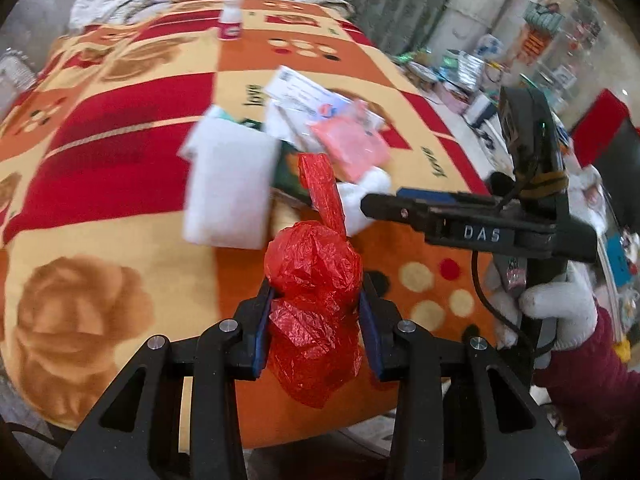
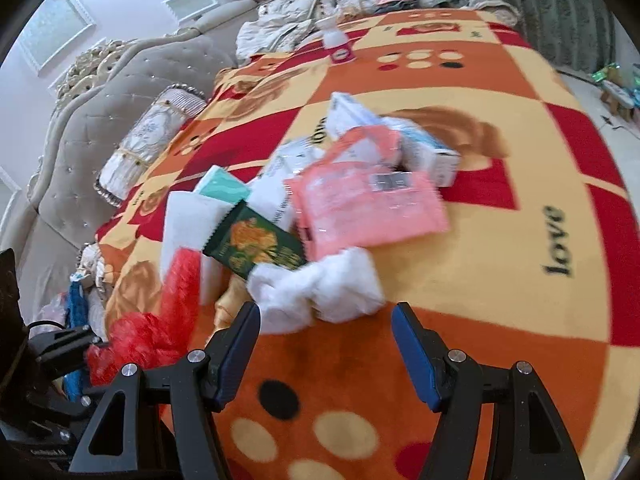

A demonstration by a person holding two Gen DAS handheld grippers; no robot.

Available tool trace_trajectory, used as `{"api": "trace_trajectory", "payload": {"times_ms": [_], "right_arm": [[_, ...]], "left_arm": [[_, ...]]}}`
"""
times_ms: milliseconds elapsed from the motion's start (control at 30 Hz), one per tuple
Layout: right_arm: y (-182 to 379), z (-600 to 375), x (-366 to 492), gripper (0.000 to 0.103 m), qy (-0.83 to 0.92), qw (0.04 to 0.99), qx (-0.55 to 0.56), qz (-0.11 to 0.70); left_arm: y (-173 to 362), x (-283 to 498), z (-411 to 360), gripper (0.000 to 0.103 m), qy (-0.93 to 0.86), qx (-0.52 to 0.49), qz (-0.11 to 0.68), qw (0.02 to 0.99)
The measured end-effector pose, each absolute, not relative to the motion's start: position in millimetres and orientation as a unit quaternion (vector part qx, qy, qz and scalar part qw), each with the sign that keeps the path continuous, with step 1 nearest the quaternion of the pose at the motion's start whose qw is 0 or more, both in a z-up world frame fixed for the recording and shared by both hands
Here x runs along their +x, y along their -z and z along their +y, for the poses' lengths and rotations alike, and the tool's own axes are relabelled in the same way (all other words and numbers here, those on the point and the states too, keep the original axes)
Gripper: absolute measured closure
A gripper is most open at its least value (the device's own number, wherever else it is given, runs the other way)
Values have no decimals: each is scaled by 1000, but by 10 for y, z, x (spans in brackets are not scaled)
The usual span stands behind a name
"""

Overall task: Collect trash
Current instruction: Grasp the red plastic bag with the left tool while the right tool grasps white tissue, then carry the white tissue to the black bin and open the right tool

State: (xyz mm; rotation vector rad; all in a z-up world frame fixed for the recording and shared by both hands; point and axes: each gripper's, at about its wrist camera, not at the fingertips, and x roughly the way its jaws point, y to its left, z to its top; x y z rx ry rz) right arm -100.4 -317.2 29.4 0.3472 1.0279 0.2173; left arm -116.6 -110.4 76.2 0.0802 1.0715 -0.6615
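Trash is heaped mid-blanket (image 2: 500, 264) on a bed, seen through both wrist cameras. Going left to right in the right wrist view, a crumpled red plastic bag (image 2: 160, 320) is held at the left edge, a white foam block (image 2: 188, 220) stands beside it, and a dark green wrapper (image 2: 256, 244) with orange print is propped against the block. A pink packet (image 2: 368, 208) lies next, with white cartons (image 2: 424, 148) behind it, and a wad of white tissue (image 2: 320, 292) is found nearest the camera. A small white bottle (image 2: 338, 46) stands well apart at the far end.

In the left wrist view, the red bag is pinched by the left gripper (image 1: 316, 296), whose jaws are narrowed onto the plastic, both pads pressed into it. The right gripper (image 2: 324, 344) is held about half open just short of the tissue, with nothing gripped. A white-gloved hand (image 1: 560, 312) is seen on its handle.
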Motion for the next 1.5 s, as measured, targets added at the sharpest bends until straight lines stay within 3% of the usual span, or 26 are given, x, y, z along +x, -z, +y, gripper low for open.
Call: {"api": "trace_trajectory", "payload": {"times_ms": [167, 233, 400, 833, 1500], "right_arm": [[-143, -3055, -857, 38, -102, 845, 160, 500], [-145, -3050, -872, 53, -91, 853, 150, 491], [-225, -3109, -998, 63, -95, 861, 137, 481], [-693, -3393, -1476, 64, -91, 884, 125, 442], [-951, -4067, -2014, 63, -20, 906, 135, 402]], "left_arm": [[-757, -1099, -1060, 67, 296, 28, 498, 814], [-772, -1104, -1093, 67, 298, 31, 495, 816], [-835, -1148, -1211, 67, 307, 39, 485, 818], [-1009, -1205, -1650, 67, 321, 60, 459, 826], [-1211, -1330, -2613, 67, 386, 85, 437, 808]]}}
